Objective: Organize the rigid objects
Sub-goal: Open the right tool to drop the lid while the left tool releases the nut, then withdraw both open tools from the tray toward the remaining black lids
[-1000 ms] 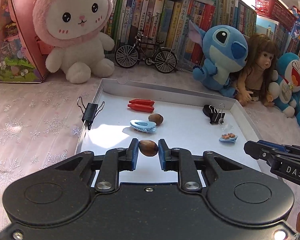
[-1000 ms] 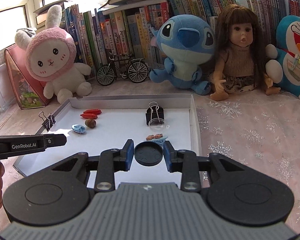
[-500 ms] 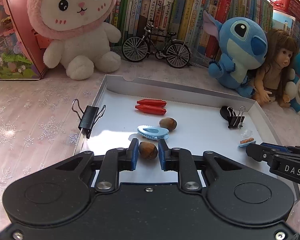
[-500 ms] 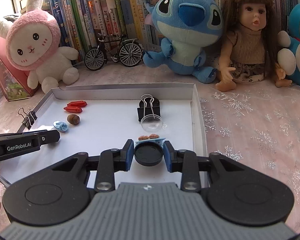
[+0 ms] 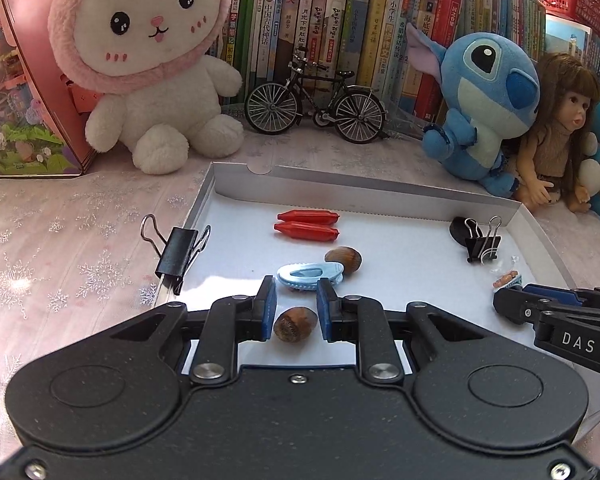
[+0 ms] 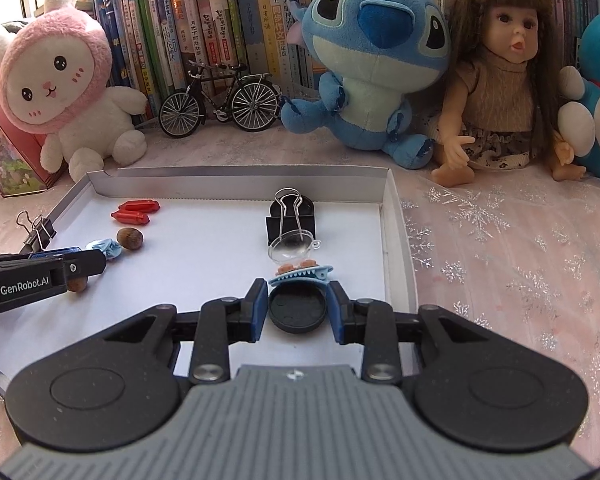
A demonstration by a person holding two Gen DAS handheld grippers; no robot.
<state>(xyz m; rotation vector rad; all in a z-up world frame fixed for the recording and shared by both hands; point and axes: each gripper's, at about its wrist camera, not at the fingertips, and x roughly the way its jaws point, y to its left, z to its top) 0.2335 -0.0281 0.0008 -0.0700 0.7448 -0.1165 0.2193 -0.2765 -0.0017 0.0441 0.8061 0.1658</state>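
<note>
Both grippers have sunk closer to the white tray [image 5: 236,184] over the last second. The left gripper [image 5: 296,314] grips a hazelnut [image 5: 294,329] at six o'clock of the blue hair clip [image 5: 310,276]; the right gripper [image 6: 298,306] grips a black round cap [image 6: 298,309]. Both look ready to be set down.

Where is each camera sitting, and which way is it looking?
Left wrist view: sits on the left gripper, looking forward and down over the white tray toward the bookshelf; its own fingers hold a hazelnut, and the right gripper pokes in.
Right wrist view: sits on the right gripper, facing the same way from the tray's right side; its fingers hold a black round cap, and the left gripper pokes in.
Both share the tray, red pieces, toy bicycle and pink bunny.
</note>
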